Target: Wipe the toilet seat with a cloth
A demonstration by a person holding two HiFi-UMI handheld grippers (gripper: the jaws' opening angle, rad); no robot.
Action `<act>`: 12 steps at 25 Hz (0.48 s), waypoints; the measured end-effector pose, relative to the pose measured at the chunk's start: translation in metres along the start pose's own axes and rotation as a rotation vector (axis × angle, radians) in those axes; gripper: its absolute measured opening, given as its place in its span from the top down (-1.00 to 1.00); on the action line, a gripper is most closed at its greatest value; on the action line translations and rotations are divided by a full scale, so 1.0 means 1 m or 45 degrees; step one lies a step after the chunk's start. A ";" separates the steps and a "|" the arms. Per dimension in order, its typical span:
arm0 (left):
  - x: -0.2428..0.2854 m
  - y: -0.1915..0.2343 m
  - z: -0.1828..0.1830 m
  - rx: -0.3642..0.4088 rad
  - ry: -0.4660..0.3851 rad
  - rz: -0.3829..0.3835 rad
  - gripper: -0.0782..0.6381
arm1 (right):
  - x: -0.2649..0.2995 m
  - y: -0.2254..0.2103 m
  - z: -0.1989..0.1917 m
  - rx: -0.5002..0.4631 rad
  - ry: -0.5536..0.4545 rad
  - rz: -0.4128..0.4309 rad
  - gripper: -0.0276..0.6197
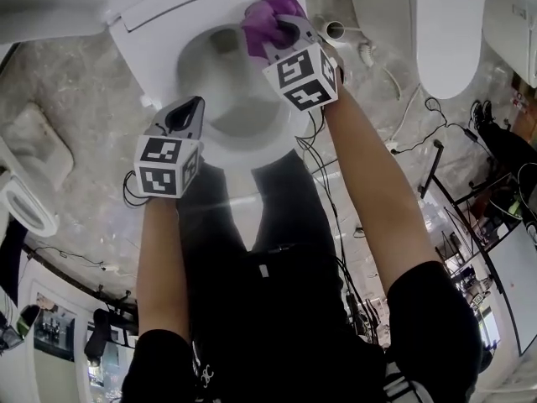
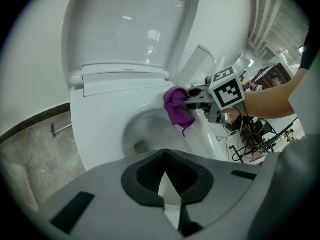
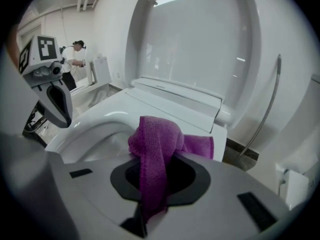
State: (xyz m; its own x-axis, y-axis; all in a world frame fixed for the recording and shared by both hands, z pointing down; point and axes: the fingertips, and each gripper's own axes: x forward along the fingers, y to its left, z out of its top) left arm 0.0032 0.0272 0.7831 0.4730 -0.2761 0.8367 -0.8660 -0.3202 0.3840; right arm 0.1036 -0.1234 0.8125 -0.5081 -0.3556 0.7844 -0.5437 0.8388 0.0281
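Observation:
From above, the white toilet seat [image 1: 159, 65] rings the bowl, and its lid [image 2: 130, 29] stands raised. A purple cloth [image 1: 267, 23] rests on the seat's back right part, near the hinge. My right gripper [image 1: 281, 36] is shut on it. In the right gripper view the cloth [image 3: 155, 149] bunches out of the jaws of the right gripper [image 3: 155, 176] over the seat [image 3: 100, 121]. My left gripper [image 1: 191, 106] hangs over the seat's front left, shut and empty. In its own view, the left gripper [image 2: 165, 159] has its jaws together, with the cloth [image 2: 176, 109] beyond.
A second white toilet [image 1: 449, 32] stands at the upper right, and cables [image 1: 411, 133] trail over the stone floor beside it. A white fixture [image 1: 25, 183] lies at the left. A metal rail [image 3: 267, 104] runs along the wall at the right. A person [image 3: 75, 54] stands far off.

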 end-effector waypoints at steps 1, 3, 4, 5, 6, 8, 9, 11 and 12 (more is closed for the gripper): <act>-0.003 0.001 0.002 0.001 -0.007 0.003 0.76 | 0.000 -0.002 0.004 0.028 -0.012 -0.017 0.73; -0.010 0.004 0.008 0.000 -0.023 0.012 0.76 | -0.001 -0.005 0.009 0.067 -0.034 -0.065 0.73; -0.014 0.006 0.010 -0.001 -0.032 0.018 0.76 | -0.003 -0.007 0.009 0.080 -0.043 -0.103 0.73; -0.018 0.007 0.013 -0.002 -0.040 0.024 0.76 | -0.006 -0.010 0.008 0.100 -0.050 -0.151 0.73; -0.022 0.008 0.015 -0.003 -0.048 0.030 0.76 | -0.010 -0.015 0.006 0.136 -0.057 -0.205 0.73; -0.028 0.009 0.019 0.000 -0.063 0.037 0.76 | -0.020 -0.030 -0.003 0.268 -0.067 -0.318 0.73; -0.031 0.010 0.021 0.001 -0.071 0.037 0.76 | -0.026 -0.038 -0.010 0.348 -0.066 -0.378 0.73; -0.037 0.007 0.024 -0.010 -0.095 0.025 0.76 | -0.037 -0.053 -0.025 0.496 -0.035 -0.492 0.73; -0.041 0.005 0.026 -0.027 -0.111 0.012 0.76 | -0.043 -0.058 -0.033 0.554 -0.006 -0.535 0.73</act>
State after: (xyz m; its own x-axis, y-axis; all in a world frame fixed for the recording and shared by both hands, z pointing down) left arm -0.0160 0.0133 0.7404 0.4767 -0.3571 0.8033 -0.8731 -0.2984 0.3854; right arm 0.1793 -0.1432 0.7979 -0.1930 -0.6229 0.7581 -0.9215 0.3806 0.0781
